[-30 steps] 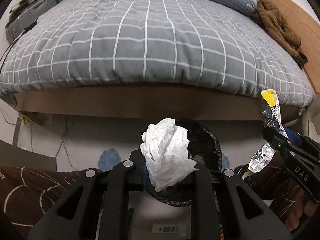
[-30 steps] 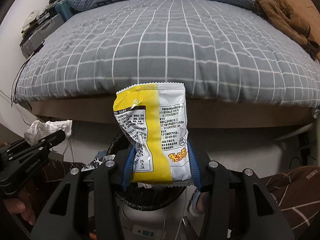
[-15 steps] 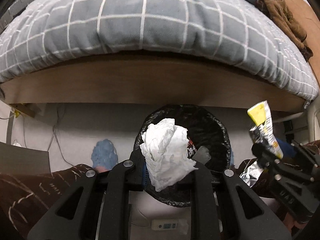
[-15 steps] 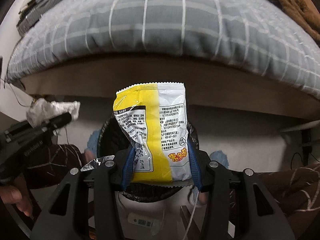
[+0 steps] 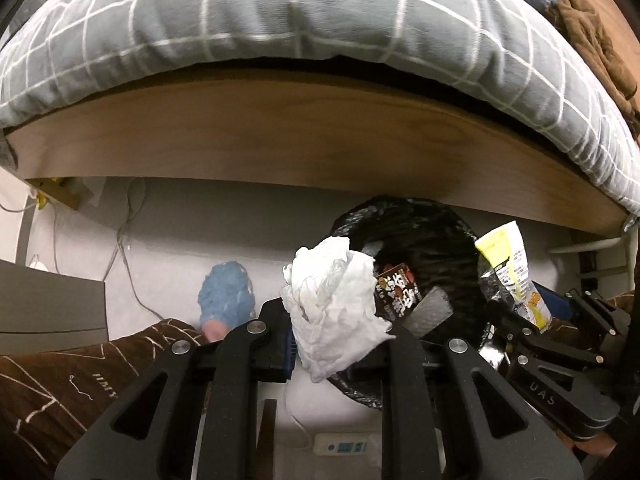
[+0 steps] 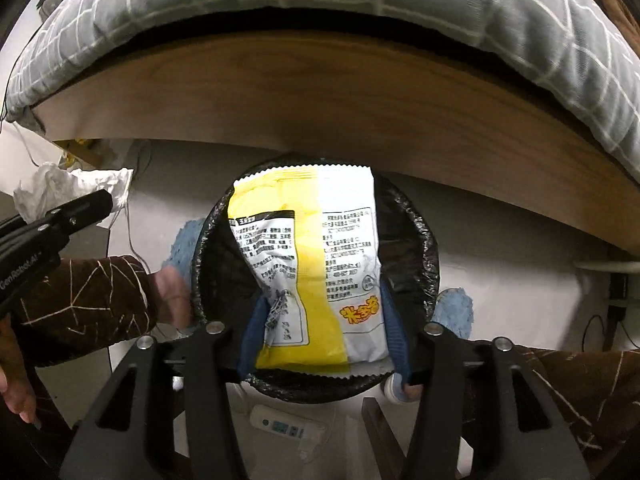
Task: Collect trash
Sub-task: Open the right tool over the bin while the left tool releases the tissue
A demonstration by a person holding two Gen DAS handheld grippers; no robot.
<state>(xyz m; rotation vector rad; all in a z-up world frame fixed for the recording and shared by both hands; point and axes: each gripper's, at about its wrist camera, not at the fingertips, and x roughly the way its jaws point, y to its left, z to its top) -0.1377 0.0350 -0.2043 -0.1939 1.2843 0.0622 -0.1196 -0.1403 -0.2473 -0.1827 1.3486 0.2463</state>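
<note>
Both jaws are clamped: the left gripper [image 5: 340,344] on a crumpled tissue [image 5: 334,308], the right gripper [image 6: 324,344] on a snack packet [image 6: 316,268]. The bin [image 6: 424,248] sits directly beyond the right jaws, so I'd part those first, then bring the tissue over the rim

The right gripper [image 5: 520,332] carries pale letters reading "UAS" on its body in the left wrist view. The left gripper [image 6: 86,210] shows "GenRobot.AI" along its side in the right wrist view. The snack bag [image 6: 316,272] bears orange-yellow Chinese characters near its lower right and blocks of black print too small to read. A brown wrapper [image 5: 396,294] in the bin [image 5: 460,236] shows Chinese characters, not legible.
</note>
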